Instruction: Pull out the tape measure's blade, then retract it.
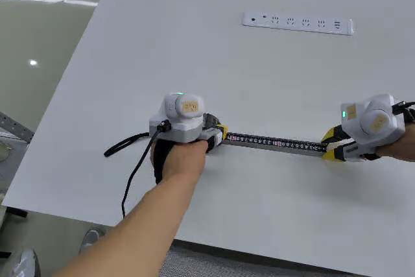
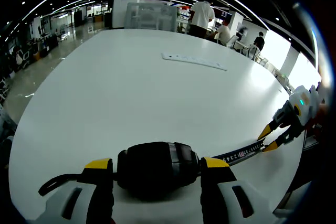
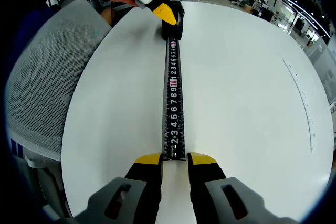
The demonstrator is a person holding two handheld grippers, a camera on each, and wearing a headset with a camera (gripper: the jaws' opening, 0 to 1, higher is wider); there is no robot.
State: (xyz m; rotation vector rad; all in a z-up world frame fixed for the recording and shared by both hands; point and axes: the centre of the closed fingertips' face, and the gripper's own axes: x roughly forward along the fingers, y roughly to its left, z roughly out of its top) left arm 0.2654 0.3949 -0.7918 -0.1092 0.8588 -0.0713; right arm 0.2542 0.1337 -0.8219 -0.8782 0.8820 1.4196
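Worktop: white, smooth, matt with a faint sheen; laminate in look.
Tape measure case: black plastic, satin finish, soft highlights along the top.
Blade: thin flat strip, black matt coating, pale printed numerals.
Left claw, right claw: yellow tips of smooth plastic; bodies of pale grey-white moulded plastic, matt.
Power strip: white hard plastic, smooth.
Cable: black rubbery sheath, matt.
Floor: grey-green, polished, glossy, mirroring the lamps.
Chair mesh: grey woven cloth, open weave, dull.
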